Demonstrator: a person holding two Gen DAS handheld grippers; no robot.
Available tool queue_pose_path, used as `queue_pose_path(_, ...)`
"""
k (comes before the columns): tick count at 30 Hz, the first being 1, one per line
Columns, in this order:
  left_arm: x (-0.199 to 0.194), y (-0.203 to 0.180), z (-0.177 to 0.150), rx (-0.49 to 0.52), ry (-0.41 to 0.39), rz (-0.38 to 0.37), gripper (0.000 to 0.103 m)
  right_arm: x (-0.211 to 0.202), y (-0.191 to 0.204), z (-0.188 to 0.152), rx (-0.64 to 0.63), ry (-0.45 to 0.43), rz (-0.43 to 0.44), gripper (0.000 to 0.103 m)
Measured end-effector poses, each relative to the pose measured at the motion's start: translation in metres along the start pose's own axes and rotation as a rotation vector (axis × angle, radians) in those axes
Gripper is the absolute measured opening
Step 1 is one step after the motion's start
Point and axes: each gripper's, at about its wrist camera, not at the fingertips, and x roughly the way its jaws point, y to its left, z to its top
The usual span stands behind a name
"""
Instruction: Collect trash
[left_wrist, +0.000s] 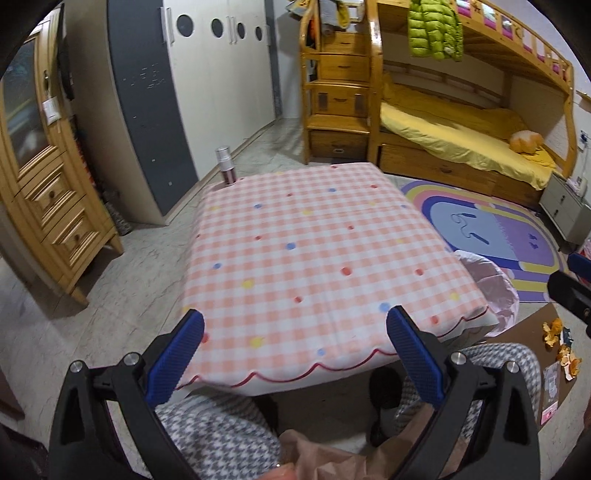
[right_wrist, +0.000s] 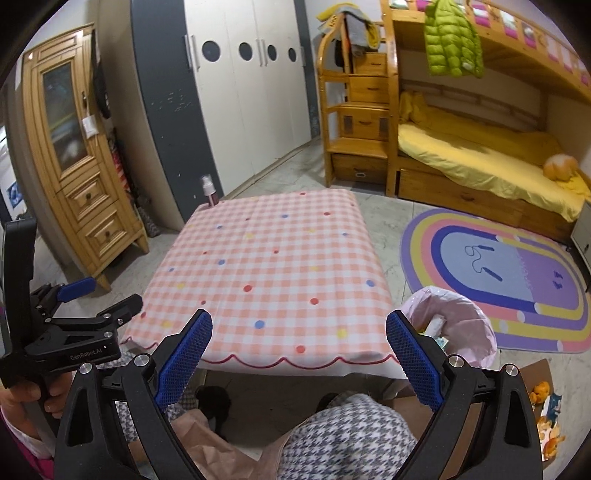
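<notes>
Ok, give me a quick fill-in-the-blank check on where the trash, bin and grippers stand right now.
1. Both grippers, left and right, are ____.
2. The bin has a ____ liner.
3. The orange peels lie on ____, not on the table.
4. The spray bottle stands at the table's far ____ corner.

Missing: open; pink; cardboard; left

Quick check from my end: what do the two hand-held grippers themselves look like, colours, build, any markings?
Both match. The left hand-held gripper and right hand-held gripper have black plastic frames with triangular cut-outs, silver pivot bolts, and blue fingers with a fine cross-hatched texture. From the right wrist view, the left one's black body carries white "GenRobot.AI" lettering. No cables show.
</notes>
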Motion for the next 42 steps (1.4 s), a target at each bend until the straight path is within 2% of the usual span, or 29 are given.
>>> queue_pose_path(3,-0.003,0.010,-0.007,-0.010,0.007,0.032,0.096,0.002,0.007,-0.004,-0.022,0.013,-0.008,0.094)
queue_pose_path(8,-0.008,0.014,-0.010,-0.017,0.001,0.043,0.096,0.002,0.008,-0.008,-0.021,0.019,-0.018,0.094)
queue_pose_path(42,-0.004,0.010,-0.010,-0.018,0.014,0.045,0.096,0.003,0.003,-0.010,-0.011,0.025,-0.018,0.094)
